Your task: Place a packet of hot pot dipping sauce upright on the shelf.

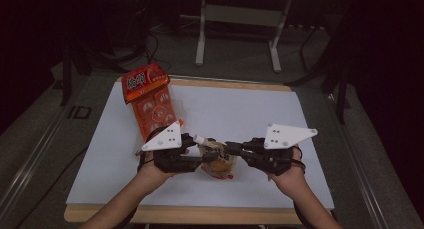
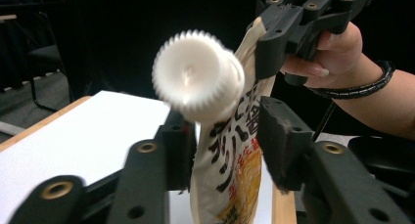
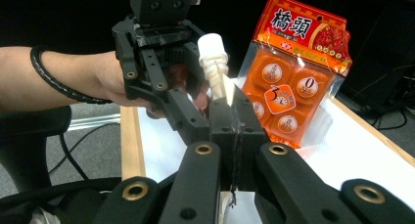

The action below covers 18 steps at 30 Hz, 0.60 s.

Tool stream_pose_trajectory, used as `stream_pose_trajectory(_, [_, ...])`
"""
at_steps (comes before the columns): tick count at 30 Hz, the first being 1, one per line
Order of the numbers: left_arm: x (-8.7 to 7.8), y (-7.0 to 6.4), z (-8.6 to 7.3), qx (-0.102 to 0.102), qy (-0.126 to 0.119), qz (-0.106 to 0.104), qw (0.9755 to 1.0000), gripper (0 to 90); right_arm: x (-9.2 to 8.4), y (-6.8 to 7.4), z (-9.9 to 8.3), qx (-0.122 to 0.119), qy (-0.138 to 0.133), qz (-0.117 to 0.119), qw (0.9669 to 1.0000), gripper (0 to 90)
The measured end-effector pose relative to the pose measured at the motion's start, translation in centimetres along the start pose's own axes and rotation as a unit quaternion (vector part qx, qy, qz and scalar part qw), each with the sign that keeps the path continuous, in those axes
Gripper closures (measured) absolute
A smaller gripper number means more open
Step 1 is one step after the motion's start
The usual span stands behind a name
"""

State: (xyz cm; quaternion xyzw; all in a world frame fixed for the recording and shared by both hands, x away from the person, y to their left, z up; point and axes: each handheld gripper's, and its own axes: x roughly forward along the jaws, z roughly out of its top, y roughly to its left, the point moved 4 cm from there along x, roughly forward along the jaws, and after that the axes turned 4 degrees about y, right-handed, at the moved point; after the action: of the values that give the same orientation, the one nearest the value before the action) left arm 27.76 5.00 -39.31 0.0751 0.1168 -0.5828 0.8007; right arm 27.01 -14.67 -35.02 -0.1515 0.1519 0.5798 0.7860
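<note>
A spouted snack pouch (image 1: 218,161) hangs between two hand-held claws just below the centre of the high view, above the white table (image 1: 240,114) and close to its near edge. The right claw (image 1: 235,148) is pressed together on the pouch's top seam beside the spout; in the right claw view its two black jaws meet on the thin film with the white cap (image 3: 212,47) standing just above them. The left claw (image 1: 200,151) comes in from the opposite side; in the left claw view the pouch passes between its pads, one pad lying against the printed film and the other standing just off it, the ridged cap blurred in front. An orange multi-pack of snack cups (image 1: 151,101) lies at the upper left of the high view, its header card overhanging the table's far-left corner. The upper right and lower left of the tabletop lie open around both hands.
</note>
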Motion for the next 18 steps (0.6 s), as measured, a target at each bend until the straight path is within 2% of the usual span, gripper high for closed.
stream_pose_trajectory(4, [-0.13, 0.22, 0.04, -0.007, -0.006, -0.012, 0.9999, 71.4, -0.11, -0.23, -0.23, 0.004, 0.001, -0.004, 1.0000, 89.8])
stream_pose_trajectory(7, [-0.13, 0.14, -0.02, 0.003, 0.001, -0.017, 0.9999, 78.5, -0.11, -0.31, -0.34, 0.002, 0.002, -0.004, 1.0000, 89.8])
stream_pose_trajectory(11, [-0.09, 0.16, 0.02, 0.004, 0.000, -0.015, 0.9999, 81.6, -0.11, -0.38, -0.41, 0.006, 0.001, -0.004, 1.0000, 89.8])
stream_pose_trajectory(13, [-0.14, 0.14, 0.14, 0.002, -0.002, -0.022, 0.9998, 84.2, -0.15, -0.43, -0.41, 0.007, -0.001, -0.006, 1.0000, 89.6])
stream_pose_trajectory(15, [-0.17, 0.08, 0.30, 0.011, -0.001, -0.014, 0.9998, 85.6, -0.21, -0.53, -0.39, 0.009, -0.004, -0.006, 0.9999, 89.4])
stream_pose_trajectory(18, [-0.23, 0.03, 0.52, 0.012, -0.004, -0.018, 0.9998, 86.9, -0.34, -0.66, -0.33, 0.013, -0.009, -0.004, 0.9999, 88.4])
